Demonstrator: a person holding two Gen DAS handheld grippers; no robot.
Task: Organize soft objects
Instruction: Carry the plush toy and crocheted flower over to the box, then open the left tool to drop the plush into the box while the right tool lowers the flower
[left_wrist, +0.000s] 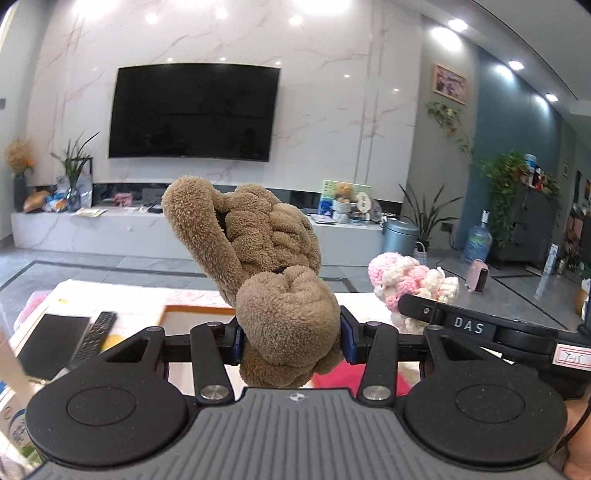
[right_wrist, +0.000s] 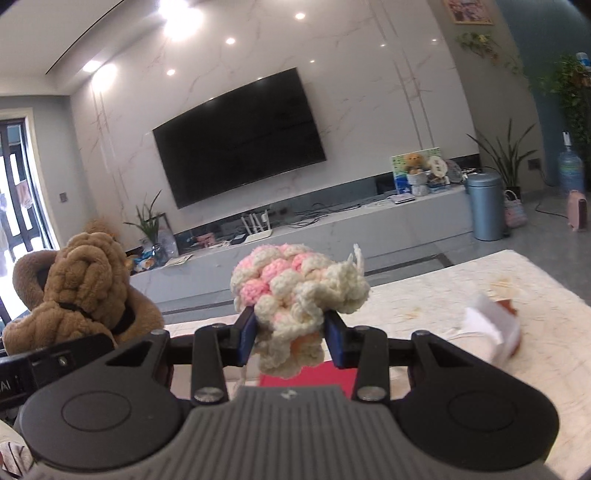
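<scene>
My left gripper (left_wrist: 291, 338) is shut on a brown fluffy knotted plush (left_wrist: 258, 258) and holds it up above the table. The plush also shows at the left of the right wrist view (right_wrist: 85, 295). My right gripper (right_wrist: 290, 341) is shut on a pink and cream chunky-yarn knot (right_wrist: 295, 291), also held up above the table. That knot shows at the right of the left wrist view (left_wrist: 413, 282), with the right gripper's black body (left_wrist: 480, 328) beside it.
A pale table (right_wrist: 461, 295) lies below with a red item (right_wrist: 314, 374), white paper and an orange thing (right_wrist: 495, 328). A remote (left_wrist: 96, 334), a dark tablet (left_wrist: 51, 338) and an orange-rimmed tray (left_wrist: 195, 312) lie at the left. The TV wall is far behind.
</scene>
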